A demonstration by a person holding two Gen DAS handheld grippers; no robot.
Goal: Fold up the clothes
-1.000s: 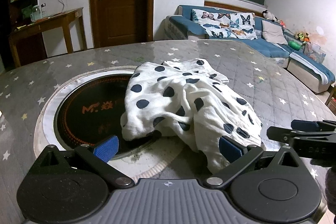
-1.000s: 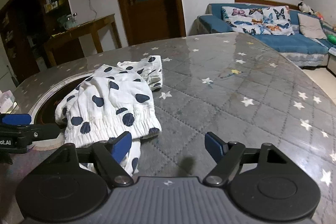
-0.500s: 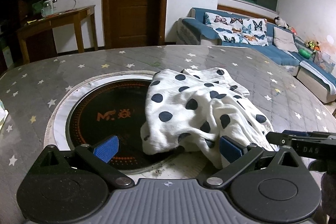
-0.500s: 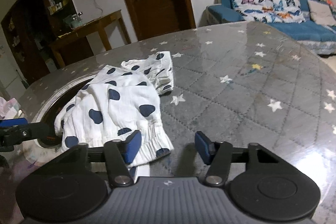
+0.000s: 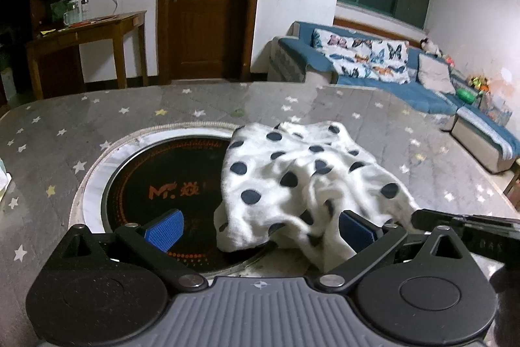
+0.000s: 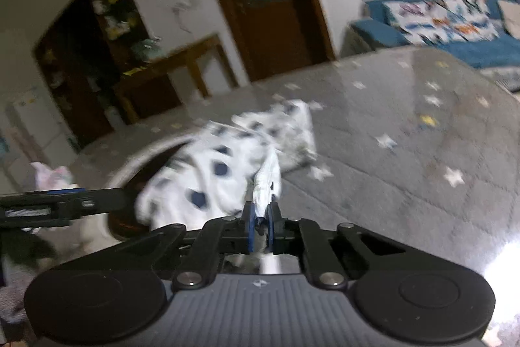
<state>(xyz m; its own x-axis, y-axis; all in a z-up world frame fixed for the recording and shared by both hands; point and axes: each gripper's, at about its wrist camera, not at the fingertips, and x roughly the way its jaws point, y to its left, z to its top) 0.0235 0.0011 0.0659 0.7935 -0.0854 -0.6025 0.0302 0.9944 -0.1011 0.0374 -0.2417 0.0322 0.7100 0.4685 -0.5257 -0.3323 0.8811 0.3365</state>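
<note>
Clearly the step in hand was a pick-up at one edge of the garment: the right gripper (image 6: pixel 260 225) had its blue pads pinched tight on a gathered point of the white, dark-dotted garment (image 5: pixel 302 184), and the cloth rose in a narrow peak from the pads. The rest of the garment lay crumpled on the grey star-patterned desk (image 5: pixel 406 126), half over the round black inset plate (image 5: pixel 169 181) near the desk's middle, with one part trailing toward the far edge. The left gripper (image 5: pixel 260 231) hung low just before the near side of the heap, jaws wide and holding nothing, one pad close by the cloth's hem. By my judgement the next move called for a second hold on another edge or corner, so the piece could be spread flat before any fold; no fold line showed. The right wrist view was blurred, so the right gripper seemed in motion.
</note>
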